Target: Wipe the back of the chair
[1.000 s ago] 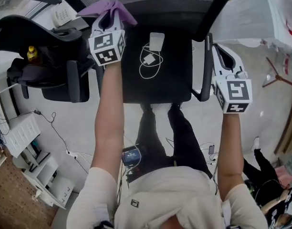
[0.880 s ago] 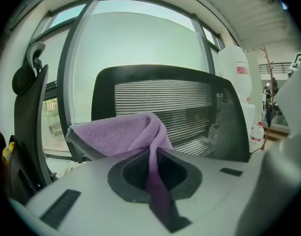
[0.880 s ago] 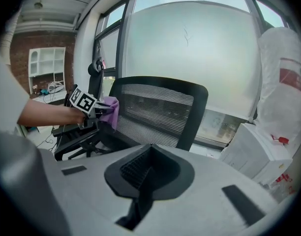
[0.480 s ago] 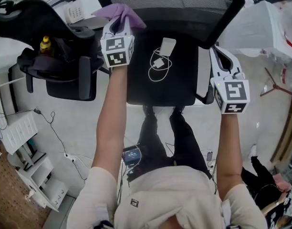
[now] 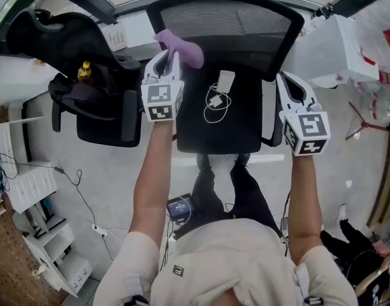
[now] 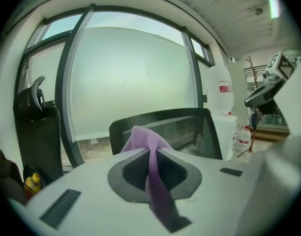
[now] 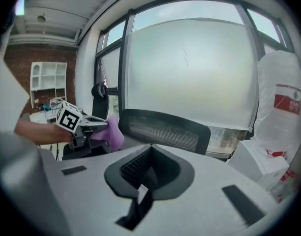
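The left gripper had its jaws closed on a purple cloth, and the cloth stuck out past the tips. The right gripper had its jaws together with nothing between them. The left gripper had little room on its outer side, where a second chair stood just beside it. The right gripper hung at the right edge of the seat, with bare floor on its outer side. The chair back, mesh in a dark frame, rose just ahead of the cloth; I could not tell if they touched. In the left gripper view the cloth showed in front of the back's left upper corner. A charger with its cable lay on the seat between the grippers. The left arm and the right arm were stretched forward, almost straight, and the left one reached further.
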`<action>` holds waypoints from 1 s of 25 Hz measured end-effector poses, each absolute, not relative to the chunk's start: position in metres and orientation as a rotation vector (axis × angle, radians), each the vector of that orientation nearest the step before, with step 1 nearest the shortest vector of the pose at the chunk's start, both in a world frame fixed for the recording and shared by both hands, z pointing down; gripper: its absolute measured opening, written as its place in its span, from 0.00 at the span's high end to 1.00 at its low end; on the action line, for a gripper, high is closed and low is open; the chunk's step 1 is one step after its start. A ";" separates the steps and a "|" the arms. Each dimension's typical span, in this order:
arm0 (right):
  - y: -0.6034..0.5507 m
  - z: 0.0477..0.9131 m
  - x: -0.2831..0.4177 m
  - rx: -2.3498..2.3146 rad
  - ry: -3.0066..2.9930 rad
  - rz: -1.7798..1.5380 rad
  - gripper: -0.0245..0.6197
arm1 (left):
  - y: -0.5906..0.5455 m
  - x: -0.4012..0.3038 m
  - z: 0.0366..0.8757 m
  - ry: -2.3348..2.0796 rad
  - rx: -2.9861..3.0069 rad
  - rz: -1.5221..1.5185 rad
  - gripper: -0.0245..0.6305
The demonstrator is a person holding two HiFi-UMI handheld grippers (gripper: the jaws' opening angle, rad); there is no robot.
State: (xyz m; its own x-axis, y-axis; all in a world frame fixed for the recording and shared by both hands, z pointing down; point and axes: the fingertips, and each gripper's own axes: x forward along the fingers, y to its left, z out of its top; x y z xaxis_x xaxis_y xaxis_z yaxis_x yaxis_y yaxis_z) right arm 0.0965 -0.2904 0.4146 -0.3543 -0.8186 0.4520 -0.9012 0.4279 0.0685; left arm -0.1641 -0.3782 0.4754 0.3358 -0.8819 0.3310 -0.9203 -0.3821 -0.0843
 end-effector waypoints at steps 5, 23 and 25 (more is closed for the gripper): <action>-0.271 0.372 0.100 1.494 -2.317 0.292 0.97 | -0.334 -0.161 0.417 -1.659 2.533 0.464 0.91; -0.200 0.234 0.099 1.476 -2.413 0.109 0.97 | -0.210 -0.147 0.213 -1.680 2.839 0.310 0.91; -0.193 0.223 0.093 1.468 -2.424 0.085 0.97 | -0.199 -0.153 0.204 -1.688 2.848 0.298 0.91</action>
